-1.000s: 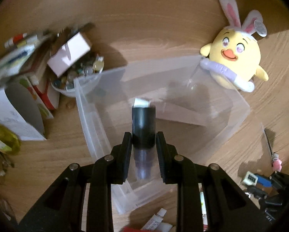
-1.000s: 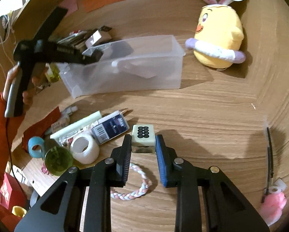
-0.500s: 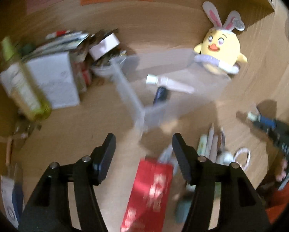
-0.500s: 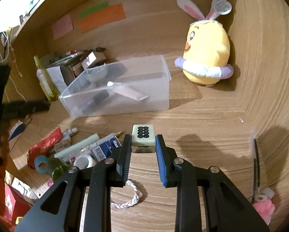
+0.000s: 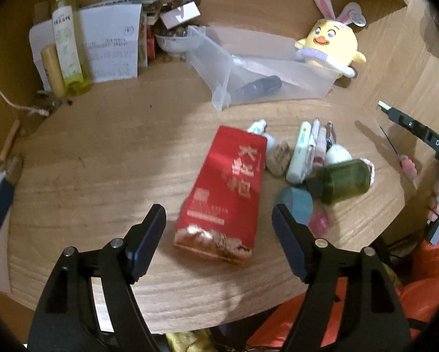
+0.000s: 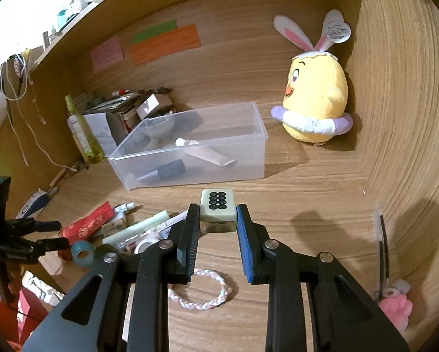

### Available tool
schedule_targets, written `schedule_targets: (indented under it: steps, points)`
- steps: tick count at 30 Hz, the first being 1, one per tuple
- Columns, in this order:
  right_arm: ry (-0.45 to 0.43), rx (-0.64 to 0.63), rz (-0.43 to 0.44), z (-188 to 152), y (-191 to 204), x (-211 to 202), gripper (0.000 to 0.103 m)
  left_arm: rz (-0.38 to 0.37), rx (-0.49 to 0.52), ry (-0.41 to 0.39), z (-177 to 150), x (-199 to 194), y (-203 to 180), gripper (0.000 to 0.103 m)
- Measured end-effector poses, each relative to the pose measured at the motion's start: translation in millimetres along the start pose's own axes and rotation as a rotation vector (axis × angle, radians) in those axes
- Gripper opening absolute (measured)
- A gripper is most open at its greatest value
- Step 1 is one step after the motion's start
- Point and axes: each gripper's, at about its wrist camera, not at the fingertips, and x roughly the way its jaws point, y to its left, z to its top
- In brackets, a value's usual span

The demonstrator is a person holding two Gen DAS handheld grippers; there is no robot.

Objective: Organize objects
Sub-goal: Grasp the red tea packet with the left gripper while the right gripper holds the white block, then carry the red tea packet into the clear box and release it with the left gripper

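Hard to make out: the heap in the middle right of the left wrist view, blurred, with a white tube (image 5: 299, 155), a green bottle (image 5: 342, 180), a blue tape roll (image 5: 297, 204) and some small things not to be told apart. Right gripper (image 5: 381, 106) cut off at the right edge there, only one black finger with the white letters "DAS" showing. Left gripper (image 5: 218, 226) in the lower middle, spread wide and empty, above a red packet (image 5: 225, 193) with large gold Chinese characters, not readable for sure. In the upper left, a yellow spray bottle (image 5: 68, 44) with a small unreadable label, before white printed paper (image 5: 111, 47), text too small.

In the right wrist view, right gripper (image 6: 218, 217) in the centre, clenched on a cream mahjong tile (image 6: 218, 205) with eight dark circles on top, lifted off the desk (image 6: 307, 205). Behind it, a clear plastic box (image 6: 257, 138) holding a dark tube (image 6: 166, 170) and a pale tube (image 6: 207, 154). Pink, green and orange notes (image 6: 163, 44) on the back wall, writing too faint. Plush chick (image 6: 315, 99) in the upper right corner; paper tag on its ear unreadable. Braided ring (image 6: 216, 293) partly hidden under the fingers.
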Motion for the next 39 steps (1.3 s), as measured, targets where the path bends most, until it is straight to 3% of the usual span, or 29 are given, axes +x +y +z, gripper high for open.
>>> schedule_targets:
  steps: [3,6,8,16,26,39]
  points:
    - [0.001,-0.008,-0.002,-3.5,3.5,-2.8,0.022,0.018,0.008,-0.001,-4.5,6.5,-0.8,0.075]
    - [0.001,-0.010,-0.002,-3.2,5.1,-4.1,0.022,0.042,0.019,-0.017,-6.0,10.7,-1.8,0.060]
    - [-0.003,-0.012,-0.007,-0.8,5.1,-4.1,0.022,0.053,0.017,-0.041,-5.3,9.2,-1.1,0.055]
    - [-0.029,-0.021,0.005,17.2,9.7,5.0,0.022,0.080,-0.033,-0.154,12.8,-15.2,7.5,0.055]
    - [-0.076,-0.058,0.026,60.7,19.2,27.6,0.022,0.037,-0.031,-0.284,81.0,-34.4,-1.9,0.055]
    - [-0.048,-0.132,0.006,119.4,27.6,83.1,0.022,-0.037,-0.030,-0.216,173.3,23.1,-16.1,0.055]
